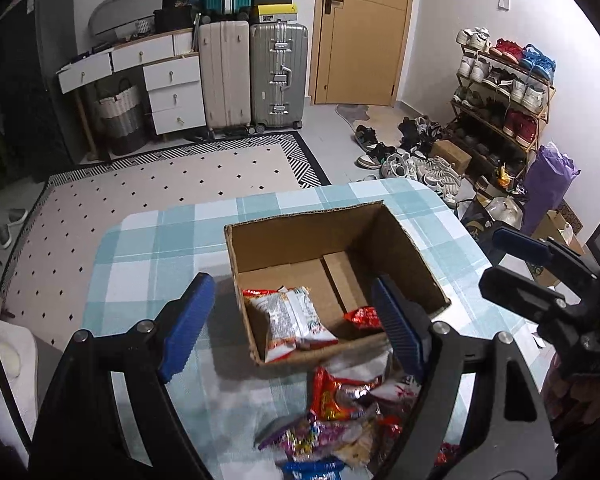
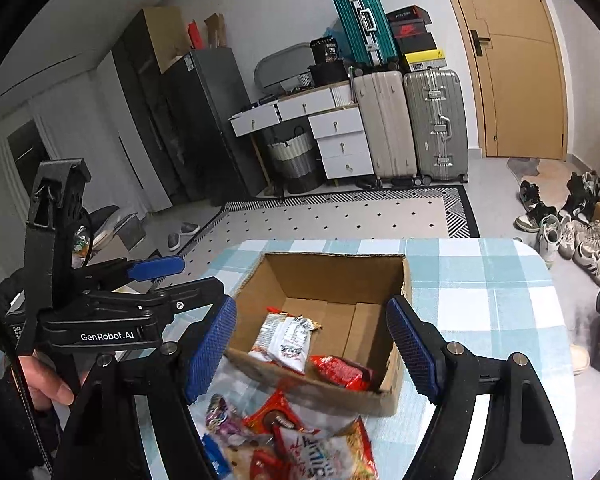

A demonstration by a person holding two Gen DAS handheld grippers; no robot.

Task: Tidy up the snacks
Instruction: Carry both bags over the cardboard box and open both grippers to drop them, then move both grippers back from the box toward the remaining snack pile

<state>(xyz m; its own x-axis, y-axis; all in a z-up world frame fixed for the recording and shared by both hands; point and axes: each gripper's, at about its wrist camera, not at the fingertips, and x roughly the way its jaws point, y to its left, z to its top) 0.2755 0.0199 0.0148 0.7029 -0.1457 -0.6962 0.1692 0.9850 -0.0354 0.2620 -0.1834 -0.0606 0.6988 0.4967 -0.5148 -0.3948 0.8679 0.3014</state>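
Note:
An open cardboard box (image 1: 300,240) (image 2: 332,276) stands on the blue-and-white checked tablecloth (image 1: 160,248). Inside it lie a white-and-red snack packet (image 1: 292,320) (image 2: 288,340) and a small red packet (image 1: 362,317) (image 2: 340,370). A loose pile of snack packets (image 1: 340,412) (image 2: 292,440) lies on the cloth in front of the box. My left gripper (image 1: 293,282) (image 2: 200,274) hangs open above the box's near edge, with nothing between its blue pads. My right gripper (image 2: 311,305) (image 1: 490,256) hovers open beside it, also holding nothing.
Beyond the table are a patterned rug (image 1: 160,184), suitcases (image 1: 276,76) and a white drawer unit (image 1: 172,88) against the far wall. A shoe rack (image 1: 504,92) and scattered shoes (image 1: 400,152) lie to the right. A hand (image 2: 48,388) holds the left gripper.

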